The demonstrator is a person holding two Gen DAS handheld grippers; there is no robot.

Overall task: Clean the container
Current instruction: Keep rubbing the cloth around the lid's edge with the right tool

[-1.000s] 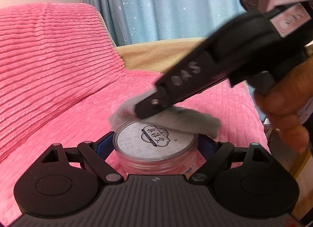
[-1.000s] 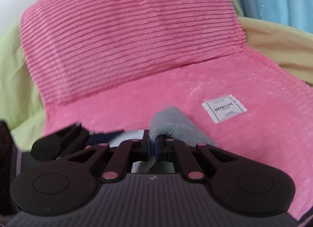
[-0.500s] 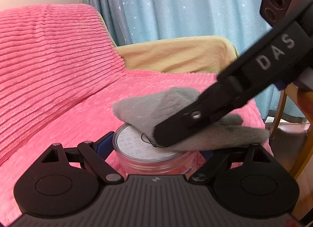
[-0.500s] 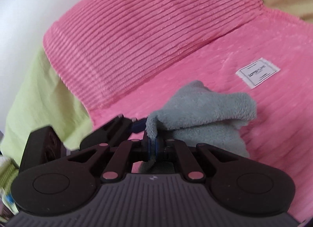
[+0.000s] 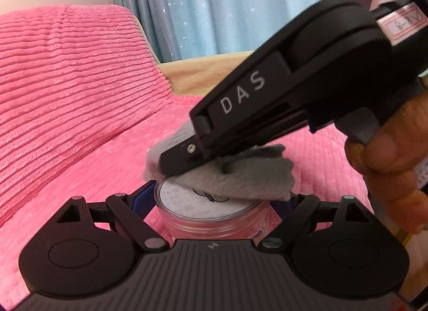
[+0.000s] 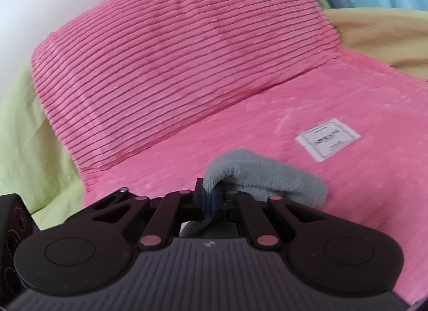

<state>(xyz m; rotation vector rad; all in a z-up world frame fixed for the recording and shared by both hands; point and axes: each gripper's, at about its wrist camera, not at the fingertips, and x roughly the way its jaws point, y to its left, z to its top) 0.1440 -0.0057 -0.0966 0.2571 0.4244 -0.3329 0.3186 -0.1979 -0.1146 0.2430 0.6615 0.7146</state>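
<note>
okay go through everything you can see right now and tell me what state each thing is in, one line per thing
container: upright, lid on, clamped at its sides.
grey cloth: bunched, lying on the far part of the lid.
left tool: shut on the container.
right tool: shut on the grey cloth, angled down over the lid.
pink blanket: spread over the seat and backrest.
white label: flat on the blanket.

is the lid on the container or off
On. The clear lid with its printed white disc caps the pink container, sitting flat on the rim; the grey cloth lies across its top.
</note>
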